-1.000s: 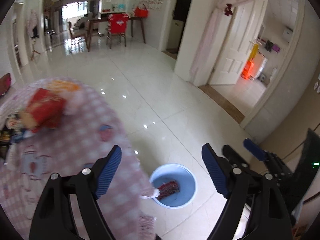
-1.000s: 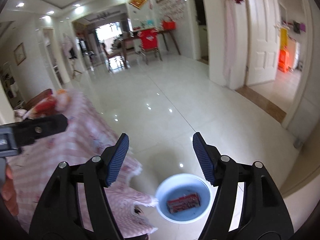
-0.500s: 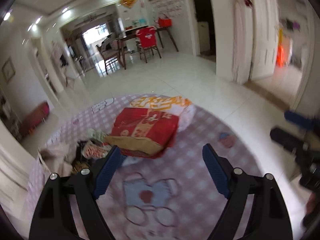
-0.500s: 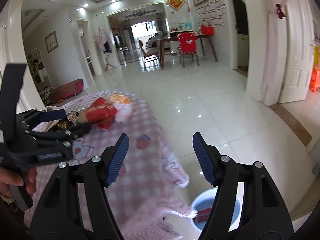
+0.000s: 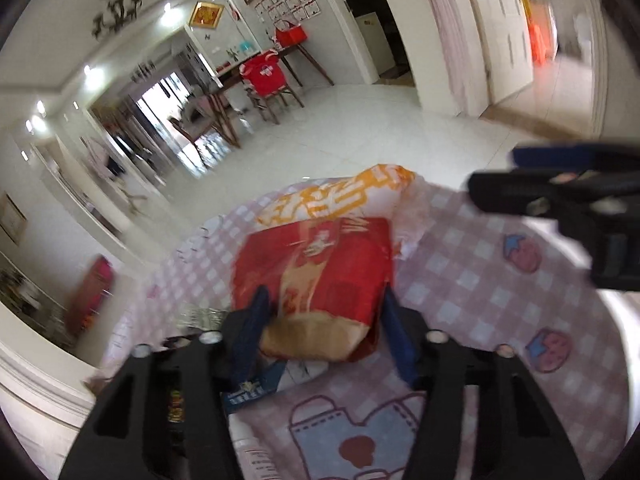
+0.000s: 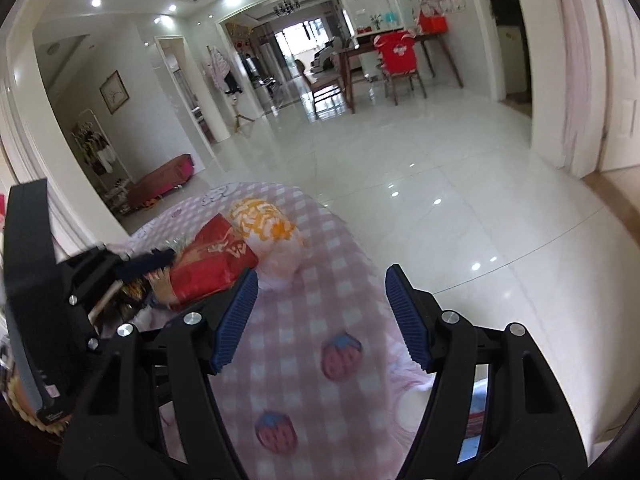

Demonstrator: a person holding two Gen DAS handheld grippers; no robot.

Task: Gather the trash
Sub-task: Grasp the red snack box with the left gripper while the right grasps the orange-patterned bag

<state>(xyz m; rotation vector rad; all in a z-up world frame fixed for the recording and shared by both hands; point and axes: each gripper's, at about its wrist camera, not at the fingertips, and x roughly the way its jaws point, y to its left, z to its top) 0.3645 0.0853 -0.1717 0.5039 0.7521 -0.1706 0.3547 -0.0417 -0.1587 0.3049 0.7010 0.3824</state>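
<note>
Red snack bag [image 5: 316,276] lies on the table [image 5: 472,280] near its far edge, against an orange-and-white wrapper [image 5: 340,196]; the left gripper [image 5: 324,324] straddles its near end, jaws spread, contact unclear, while the right gripper [image 6: 320,312] hangs open above the cloth

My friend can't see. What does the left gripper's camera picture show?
The left gripper has its blue fingers on either side of a red snack bag on a pink checked tablecloth. A white-and-orange bag lies behind; the right gripper is at the right edge.
</note>
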